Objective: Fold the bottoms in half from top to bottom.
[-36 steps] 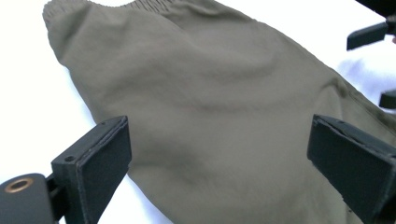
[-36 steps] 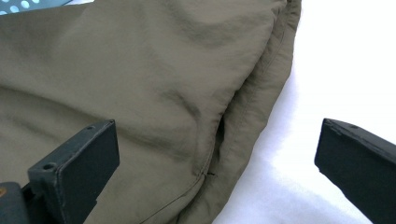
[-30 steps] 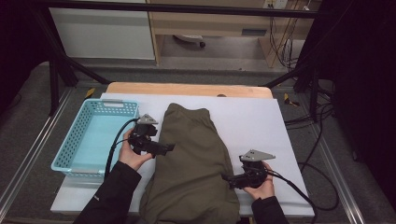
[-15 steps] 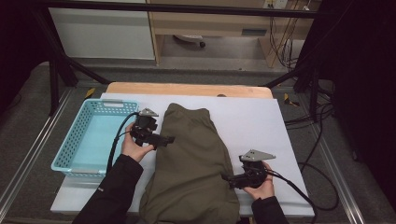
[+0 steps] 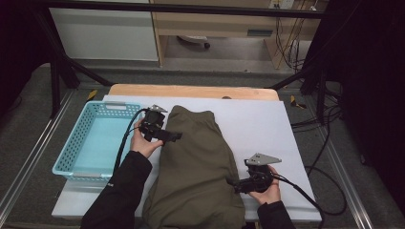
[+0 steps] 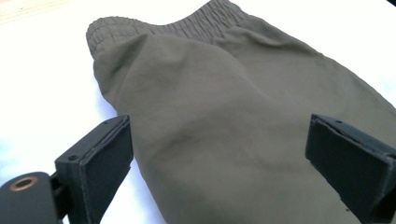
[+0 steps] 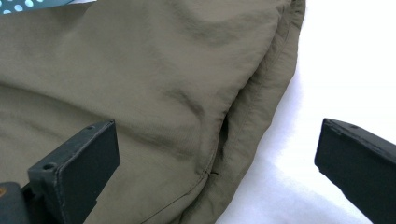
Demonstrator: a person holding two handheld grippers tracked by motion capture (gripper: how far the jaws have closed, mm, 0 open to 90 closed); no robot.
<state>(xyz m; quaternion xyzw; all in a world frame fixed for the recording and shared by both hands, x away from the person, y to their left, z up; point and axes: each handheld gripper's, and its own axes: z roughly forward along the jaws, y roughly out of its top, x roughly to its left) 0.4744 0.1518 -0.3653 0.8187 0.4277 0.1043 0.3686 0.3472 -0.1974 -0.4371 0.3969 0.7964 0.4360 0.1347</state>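
Olive-green trousers [image 5: 196, 167] lie folded lengthwise on the white table [image 5: 267, 124], elastic waistband [image 6: 187, 23] at the far end. My left gripper [image 5: 173, 137] hovers at the garment's upper left edge, open, with cloth [image 6: 224, 121] showing between its wide-apart jaws. My right gripper [image 5: 232, 183] sits at the lower right edge, also open; its jaws straddle the folded side seam [image 7: 247, 116], one over cloth and one over bare table. Nothing is clamped by either.
A light blue plastic basket [image 5: 81, 138] stands at the table's left side, close to my left hand. Bare white tabletop stretches to the right of the trousers. Cables [image 5: 310, 191] trail off the table's right edge.
My left gripper has moved away from me along the trousers' left edge toward the waistband. The right gripper has stayed put.
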